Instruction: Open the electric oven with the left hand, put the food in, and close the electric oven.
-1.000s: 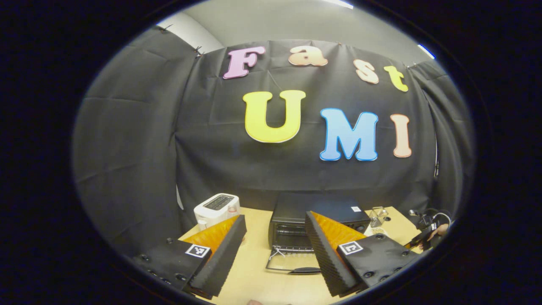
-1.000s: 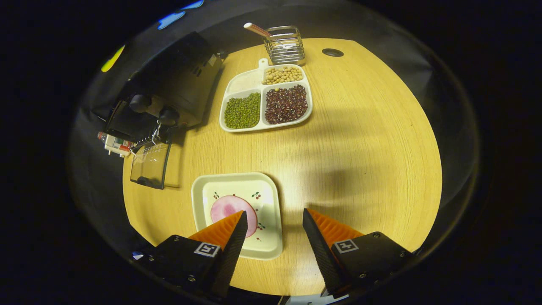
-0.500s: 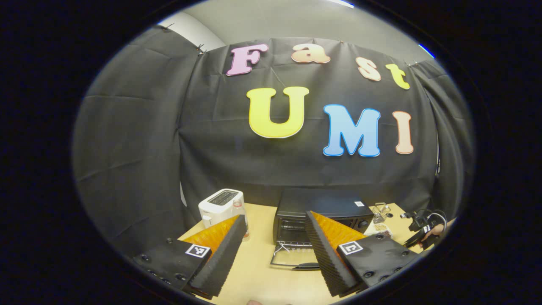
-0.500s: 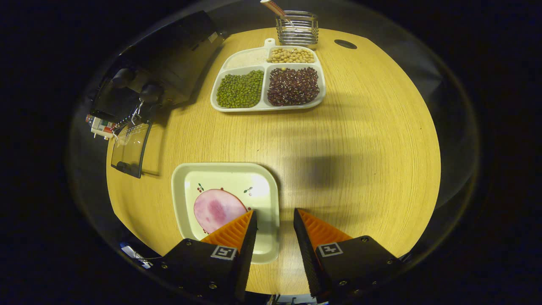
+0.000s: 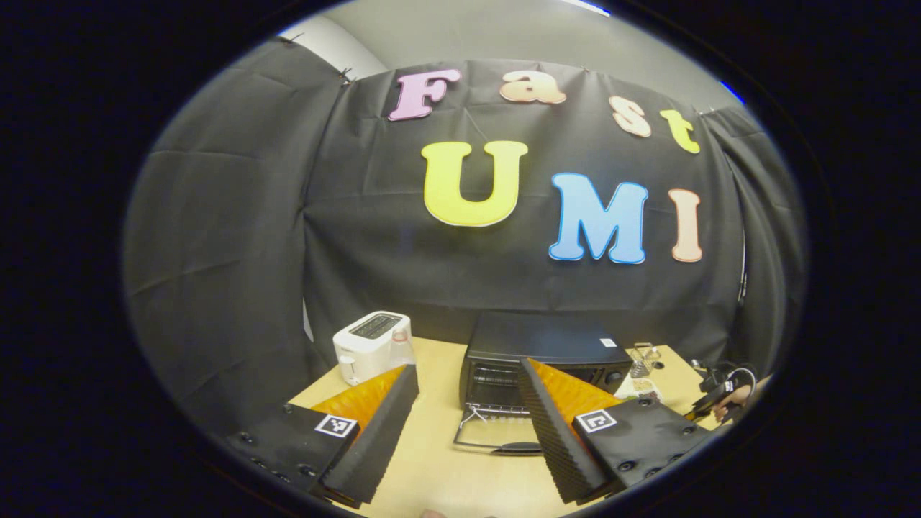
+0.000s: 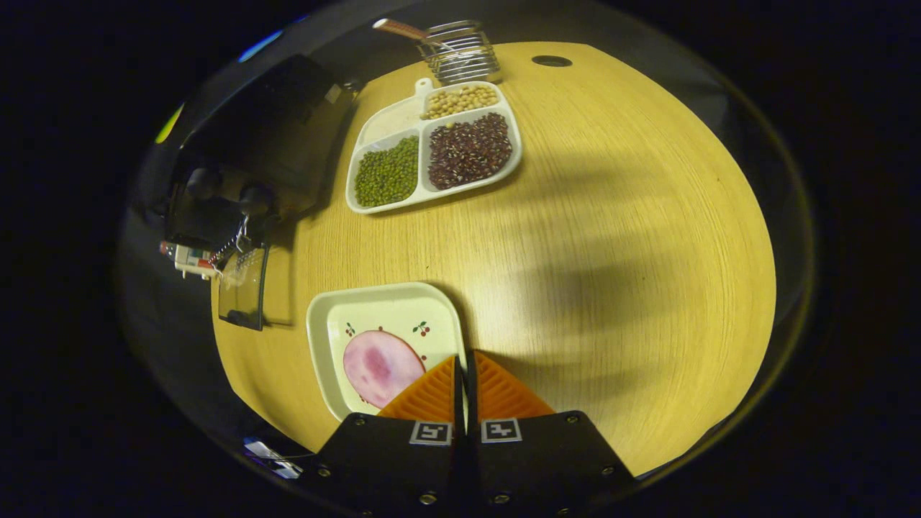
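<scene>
the food (image 6: 380,367), a round pink slice that looks like ham, lies flat on a square cream plate (image 6: 324,345) at the near left of the wooden table (image 6: 611,237). judged by sight, the slice is thin, soft and a bit slippery, so it would flop or tear if pinched; the stiff plate, light but breakable, is the better hold, taken at its raised rim. the right gripper (image 6: 463,370) has its fingers drawn together on the plate's right rim, which seems nipped between them. farther left stands the electric oven (image 6: 245,158), its glass door (image 6: 242,286) folded down flat. a divided tray (image 6: 432,147) of beans and grains sits at the far side. the left gripper (image 5: 468,406) hangs wide open and empty, back from the oven, near a white toaster (image 5: 368,344).
</scene>
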Demonstrator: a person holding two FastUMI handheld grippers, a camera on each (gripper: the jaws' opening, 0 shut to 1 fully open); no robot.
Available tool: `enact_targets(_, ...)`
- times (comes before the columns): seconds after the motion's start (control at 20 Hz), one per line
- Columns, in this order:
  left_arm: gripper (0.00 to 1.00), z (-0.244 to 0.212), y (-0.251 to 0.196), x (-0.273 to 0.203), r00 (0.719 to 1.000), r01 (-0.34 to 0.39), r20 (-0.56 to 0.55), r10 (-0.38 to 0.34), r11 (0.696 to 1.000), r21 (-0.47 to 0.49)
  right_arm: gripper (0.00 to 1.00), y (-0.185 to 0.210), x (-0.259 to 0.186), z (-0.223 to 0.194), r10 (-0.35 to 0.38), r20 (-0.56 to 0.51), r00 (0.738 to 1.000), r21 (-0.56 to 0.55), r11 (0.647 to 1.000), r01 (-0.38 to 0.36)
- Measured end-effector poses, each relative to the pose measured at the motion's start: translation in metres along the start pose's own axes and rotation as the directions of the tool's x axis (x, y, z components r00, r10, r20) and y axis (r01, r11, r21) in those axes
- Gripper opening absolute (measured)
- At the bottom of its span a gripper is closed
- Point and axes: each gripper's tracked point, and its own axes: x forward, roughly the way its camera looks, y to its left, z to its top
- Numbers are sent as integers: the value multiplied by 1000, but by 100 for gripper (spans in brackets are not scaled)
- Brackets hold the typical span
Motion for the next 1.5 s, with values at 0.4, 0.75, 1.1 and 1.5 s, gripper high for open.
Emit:
enact_targets(0.4, 95, 5, -10, 4, 999, 40, 1, -40, 999, 5, 0, 15, -10, -25, 261, 81, 962, 291, 917, -273)
enact_targets(0.75, 100, 17, -20, 8, 996, 89, 22, -90, 996, 10, 1, 31, -43, -38, 356, 197, 914, 393, 825, -406)
enact_targets(1.1, 100, 47, -20, 8, 983, 152, 99, -152, 988, 16, 0, 83, -80, -66, 336, 312, 888, 477, 753, -453)
enact_targets(1.5, 100, 80, -3, 5, 957, 228, 175, -230, 973, 35, 0, 167, -95, -76, 319, 399, 859, 543, 673, -502)
